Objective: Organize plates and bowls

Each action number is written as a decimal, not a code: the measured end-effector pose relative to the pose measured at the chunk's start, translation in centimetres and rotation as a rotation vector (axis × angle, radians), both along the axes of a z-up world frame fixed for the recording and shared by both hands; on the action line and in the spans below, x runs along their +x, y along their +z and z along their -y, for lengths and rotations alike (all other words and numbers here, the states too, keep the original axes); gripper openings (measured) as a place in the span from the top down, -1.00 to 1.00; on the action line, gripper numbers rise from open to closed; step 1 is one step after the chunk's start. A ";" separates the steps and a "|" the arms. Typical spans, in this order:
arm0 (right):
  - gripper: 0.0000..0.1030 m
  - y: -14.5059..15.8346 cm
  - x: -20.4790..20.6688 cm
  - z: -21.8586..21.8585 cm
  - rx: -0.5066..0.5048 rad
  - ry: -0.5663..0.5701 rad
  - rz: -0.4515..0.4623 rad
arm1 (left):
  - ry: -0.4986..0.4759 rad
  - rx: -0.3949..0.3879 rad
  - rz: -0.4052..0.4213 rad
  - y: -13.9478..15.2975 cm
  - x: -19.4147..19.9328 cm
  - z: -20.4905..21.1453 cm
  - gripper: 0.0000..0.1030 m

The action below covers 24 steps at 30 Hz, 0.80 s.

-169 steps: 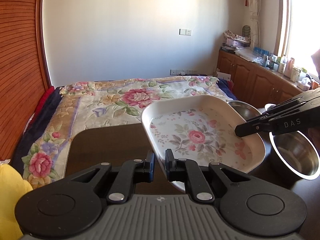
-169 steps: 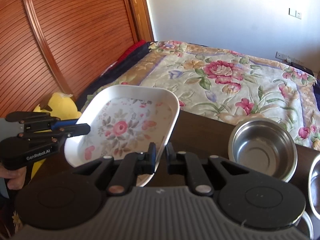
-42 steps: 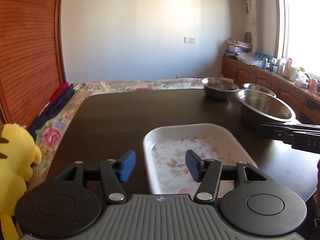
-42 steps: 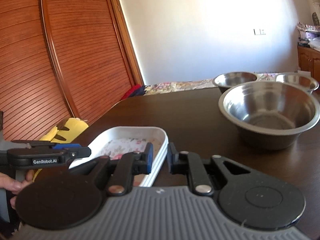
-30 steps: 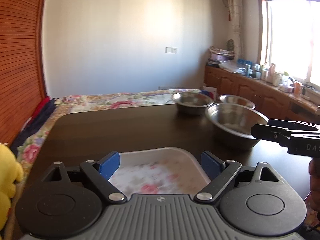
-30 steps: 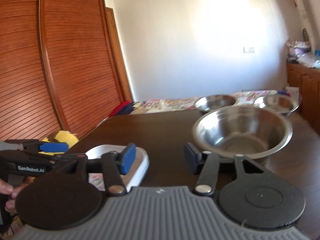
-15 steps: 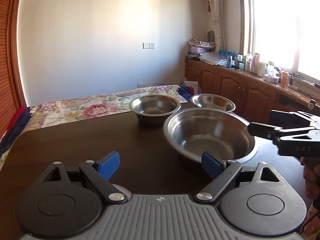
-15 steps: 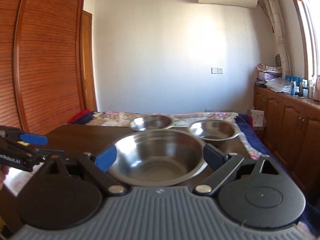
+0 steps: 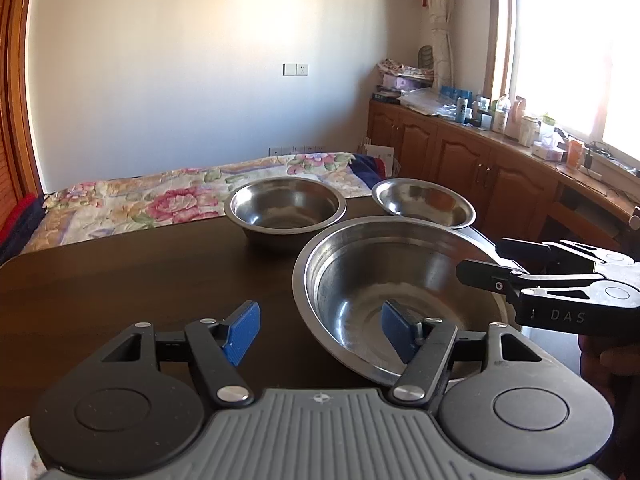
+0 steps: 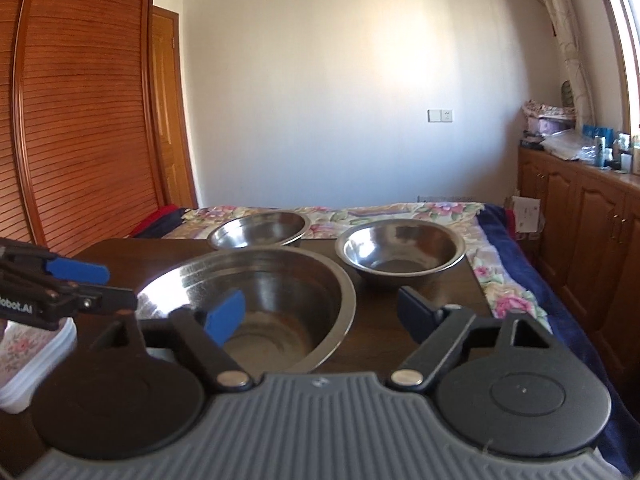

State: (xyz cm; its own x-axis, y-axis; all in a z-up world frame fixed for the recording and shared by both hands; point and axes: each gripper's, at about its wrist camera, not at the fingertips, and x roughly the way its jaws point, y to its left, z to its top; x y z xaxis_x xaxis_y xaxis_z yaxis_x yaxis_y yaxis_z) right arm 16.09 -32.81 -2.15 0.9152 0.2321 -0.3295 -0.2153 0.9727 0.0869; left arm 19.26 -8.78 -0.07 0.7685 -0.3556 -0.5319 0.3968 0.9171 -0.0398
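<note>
Straddling the big bowl's (image 9: 400,280) rim, both tools (image 9: 320,328) (image 10: 324,316) are closing, beside two smaller bowls (image 9: 286,208) (image 9: 424,202).

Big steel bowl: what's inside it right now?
The big bowl holds no dishes: bare steel with some whitish and rusty marks at the bottom. Each gripper's finger hides part of the near inner wall, so that strip can't be checked.

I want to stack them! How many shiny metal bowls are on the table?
3: a big bowl nearest, a middle bowl behind it toward the bed, and a small bowl by the table's far corner.
</note>
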 end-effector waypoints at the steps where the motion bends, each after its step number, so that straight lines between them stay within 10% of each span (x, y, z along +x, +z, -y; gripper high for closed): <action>1: -0.52 -0.1 0.2 0.0 0.001 0.002 -0.006 | -0.001 0.002 -0.004 -0.1 0.2 0.1 -0.33; 24: 0.10 -1.0 1.9 1.2 0.070 0.020 -0.092 | 0.003 -0.013 -0.073 -1.3 2.1 0.8 0.21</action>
